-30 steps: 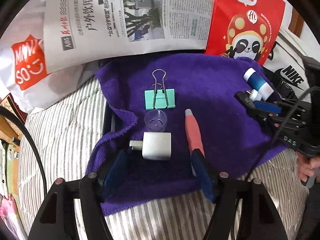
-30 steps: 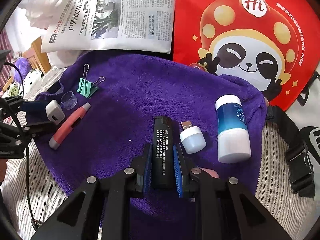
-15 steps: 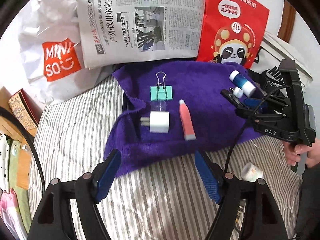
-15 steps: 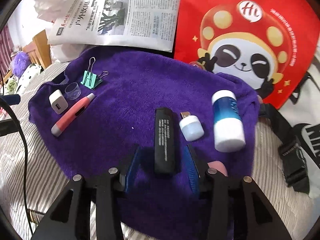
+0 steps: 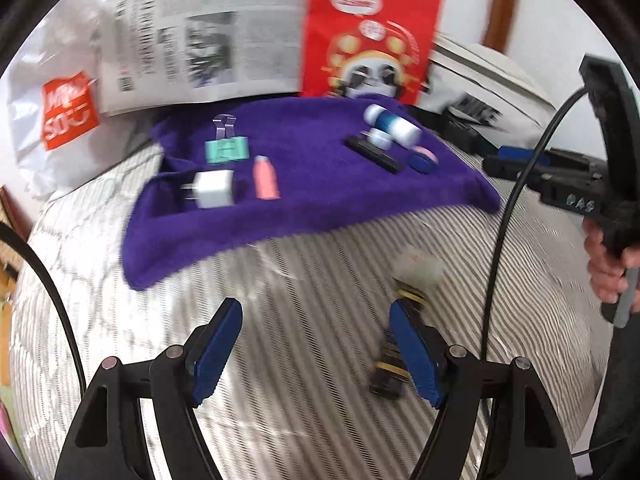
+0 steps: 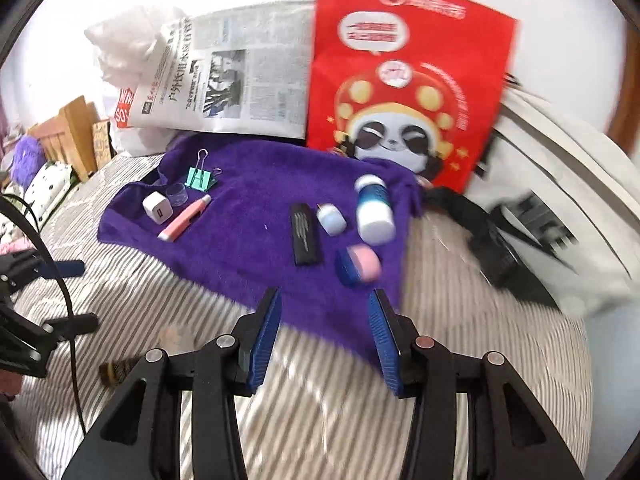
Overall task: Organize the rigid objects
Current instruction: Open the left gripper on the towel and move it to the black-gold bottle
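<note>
A purple towel [image 6: 256, 208] lies on the striped bed and carries several small things: a green binder clip [image 6: 199, 178], a white charger [image 6: 157, 208], a pink pen [image 6: 184, 222], a black stick [image 6: 305, 234], a small USB light [image 6: 331, 218], a blue-white bottle [image 6: 374, 208] and a pink-blue case [image 6: 358, 266]. The towel [image 5: 304, 176] also shows in the left wrist view. My left gripper [image 5: 316, 344] is open and empty over the striped sheet, short of the towel. My right gripper [image 6: 326, 336] is open and empty at the towel's near edge.
A blurred pale object [image 5: 418, 270] and a black-yellow item [image 5: 394, 356] lie on the sheet by my left gripper's right finger. A newspaper [image 6: 224, 88], a red panda bag [image 6: 404, 92] and white bags stand behind the towel. Wooden items [image 6: 68, 136] sit at left.
Both grippers have pulled back from the towel. The right gripper has opened and let go of the black stick, which lies on the towel. The left gripper has stayed open.
</note>
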The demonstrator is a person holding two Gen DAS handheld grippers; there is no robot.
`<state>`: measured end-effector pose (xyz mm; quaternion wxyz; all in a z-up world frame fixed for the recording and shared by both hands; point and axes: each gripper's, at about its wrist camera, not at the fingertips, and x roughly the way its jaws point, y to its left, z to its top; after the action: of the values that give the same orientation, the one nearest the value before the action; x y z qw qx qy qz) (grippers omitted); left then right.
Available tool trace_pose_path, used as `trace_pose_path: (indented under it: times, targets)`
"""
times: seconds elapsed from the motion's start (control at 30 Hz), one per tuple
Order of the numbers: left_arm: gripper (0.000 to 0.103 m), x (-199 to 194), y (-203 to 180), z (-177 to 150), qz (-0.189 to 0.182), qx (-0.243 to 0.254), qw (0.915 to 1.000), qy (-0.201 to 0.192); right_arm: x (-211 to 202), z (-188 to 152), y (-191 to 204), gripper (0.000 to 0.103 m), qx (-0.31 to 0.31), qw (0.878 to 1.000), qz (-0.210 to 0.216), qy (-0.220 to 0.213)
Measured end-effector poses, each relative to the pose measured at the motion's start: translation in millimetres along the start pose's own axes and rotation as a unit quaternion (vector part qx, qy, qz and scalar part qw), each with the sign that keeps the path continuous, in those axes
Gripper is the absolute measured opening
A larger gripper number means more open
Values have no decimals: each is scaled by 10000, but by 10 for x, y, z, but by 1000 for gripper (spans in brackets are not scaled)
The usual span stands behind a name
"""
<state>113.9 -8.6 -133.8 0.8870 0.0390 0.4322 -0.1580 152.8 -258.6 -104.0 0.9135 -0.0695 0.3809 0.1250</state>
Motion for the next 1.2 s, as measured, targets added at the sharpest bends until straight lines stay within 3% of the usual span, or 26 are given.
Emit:
trace_pose_path:
  times: [0.23, 0.43, 0.6, 1.2]
  targets:
    - [74, 177, -310, -102, -160, 557, 9981, 228, -439, -556, -261, 46, 528, 9980, -356, -7]
    - [62, 298, -420, -180, -71, 1060, 9937, 361, -591, -880, -408, 46, 665, 9961, -580, 69]
    - [23, 287, -448, -136, -217, 1080, 9932, 387, -632, -983, -477, 46, 964, 9944, -427, 19]
    - [23, 186, -388, -217, 58, 782, 9961, 410, -578, -967, -114, 46, 703, 9974, 166, 28]
